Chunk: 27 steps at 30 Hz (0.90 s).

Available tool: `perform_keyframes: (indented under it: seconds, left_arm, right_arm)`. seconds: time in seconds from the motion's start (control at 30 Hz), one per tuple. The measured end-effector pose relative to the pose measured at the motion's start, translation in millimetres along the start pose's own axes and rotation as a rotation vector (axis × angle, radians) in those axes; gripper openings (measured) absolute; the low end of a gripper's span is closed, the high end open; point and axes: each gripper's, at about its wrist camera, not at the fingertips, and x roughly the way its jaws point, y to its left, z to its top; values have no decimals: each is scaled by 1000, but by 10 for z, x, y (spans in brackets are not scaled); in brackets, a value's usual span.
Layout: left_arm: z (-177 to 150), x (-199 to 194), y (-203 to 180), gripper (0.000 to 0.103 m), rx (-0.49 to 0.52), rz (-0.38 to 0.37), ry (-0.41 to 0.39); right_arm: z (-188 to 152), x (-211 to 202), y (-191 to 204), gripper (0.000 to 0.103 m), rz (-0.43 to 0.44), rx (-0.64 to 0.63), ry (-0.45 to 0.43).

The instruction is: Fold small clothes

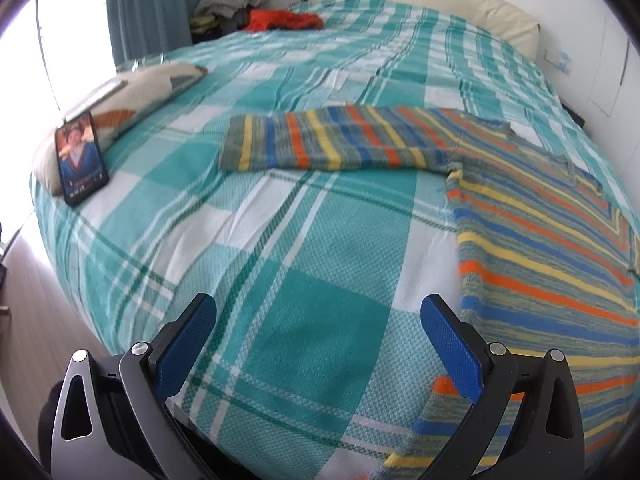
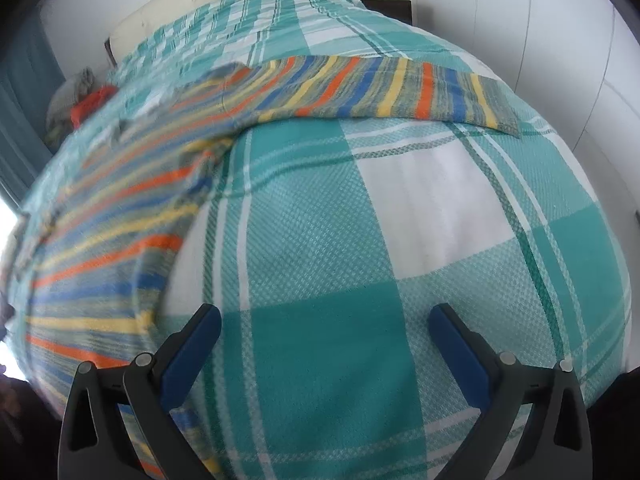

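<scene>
From the left wrist, the left gripper point(image 1: 318, 312) hangs with jaws apart, empty, over the plaid bedspread point(image 1: 304, 248). The striped sweater point(image 1: 532, 240) lies flat right of it, one sleeve stretched toward a phone point(image 1: 82, 160) propped on a cushion point(image 1: 132, 100).

From the right wrist, the right gripper point(image 2: 324, 322) is likewise spread and empty; the sweater point(image 2: 116, 216) lies left, blurred.

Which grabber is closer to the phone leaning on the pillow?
Left. The phone stands ahead-left of the left gripper; the right gripper view doesn't show it.
</scene>
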Motion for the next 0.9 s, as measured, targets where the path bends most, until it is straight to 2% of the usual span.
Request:
perform_keyframes:
  seconds: [0.07,0.2,0.23,0.33,0.4,0.47,0.63,0.77,0.83,0.87,0.9]
  left_arm:
    - [19,-17,13,102,-3,-2,-16]
    - [34,-16,65,102,-42,-11,-19]
    - [35,-9,76,102,-52,-11,-17]
    - [34,7,121,102,-83,-10,-8]
    - [28,9,152,102,-101,-15,-5]
    - [18,22,176,102,-113,-20,1]
    - [-12,97,232,102,-136,-18,32]
    - [-30,114,266,102,-159,-14,42]
    - [-44,117,278,102,-172,-12,46]
    - [-49,122,280,102,-175,-12,48]
    - [-54,132,273,102,-175,-11,53]
  right_arm:
    - [83,-94,-143,102,73,82,-27]
    - [422,-206,-543,100,117,218,-107]
    - [548,-188,-700,98,154,273,-122]
    - [769,-10,-1160,93,282,505,-115]
    - [797,155,-1404,90,339,640,-95]
    - [813,282,-1592,86,374,720,-104]
    - [968,418,-1796,86,446,780,-147]
    - [1129,500,-1890,83,461,736,-154]
    - [1206,559,-1926,77,467,699,-134]
    - [1221,574,-1948,71,470,692,-127]
    - [1241,598,-1972,60,467,685,-115]
